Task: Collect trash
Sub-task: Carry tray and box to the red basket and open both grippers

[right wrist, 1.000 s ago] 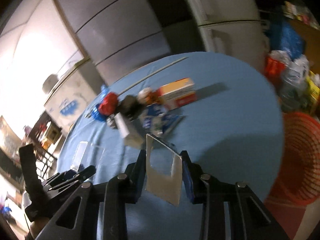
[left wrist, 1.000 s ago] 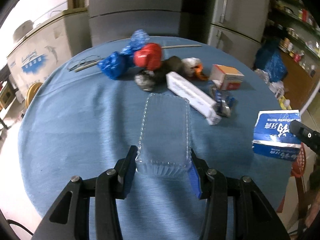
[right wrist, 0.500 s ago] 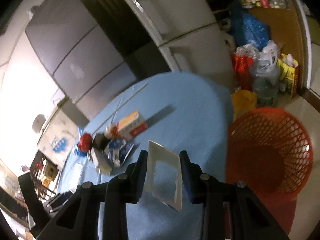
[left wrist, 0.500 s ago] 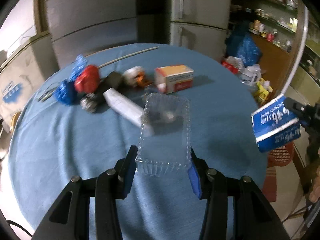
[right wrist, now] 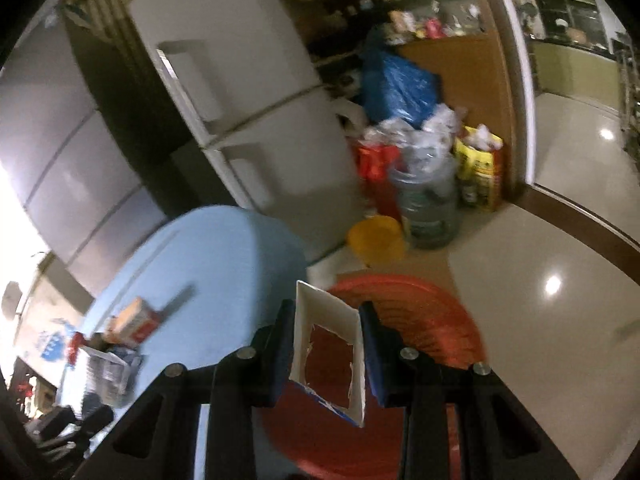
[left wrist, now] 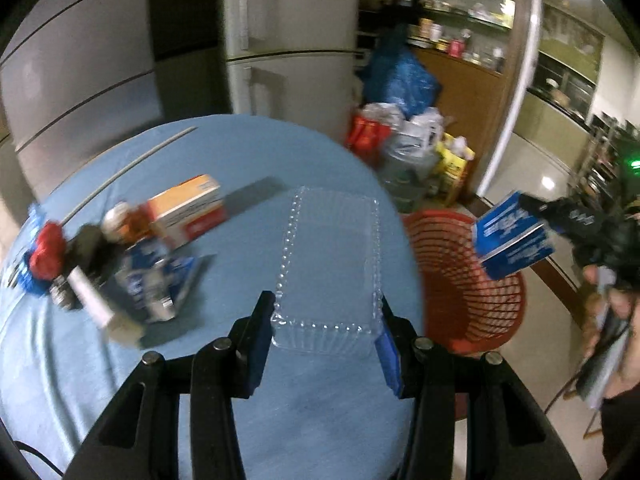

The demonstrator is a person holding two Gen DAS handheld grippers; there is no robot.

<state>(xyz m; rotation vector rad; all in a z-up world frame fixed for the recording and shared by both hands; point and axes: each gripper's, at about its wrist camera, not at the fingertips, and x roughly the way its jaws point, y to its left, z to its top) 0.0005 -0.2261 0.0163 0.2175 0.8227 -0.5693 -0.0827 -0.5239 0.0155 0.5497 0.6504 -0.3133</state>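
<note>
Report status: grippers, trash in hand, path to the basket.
Left gripper shut on clear plastic tray, over blue table. Right gripper shut on torn blue-white carton, above red mesh basket. Nothing in the way.

The left gripper point(left wrist: 326, 330) is pointing steeply downward, its blue pads point(left wrist: 387, 354) pressing on both sides of what is lodged between the jaws. The right gripper point(right wrist: 326, 354) is angling downward too, jaws clamping narrowly. A hand point(left wrist: 612, 308) is gripping its handle behind the jaws.
</note>
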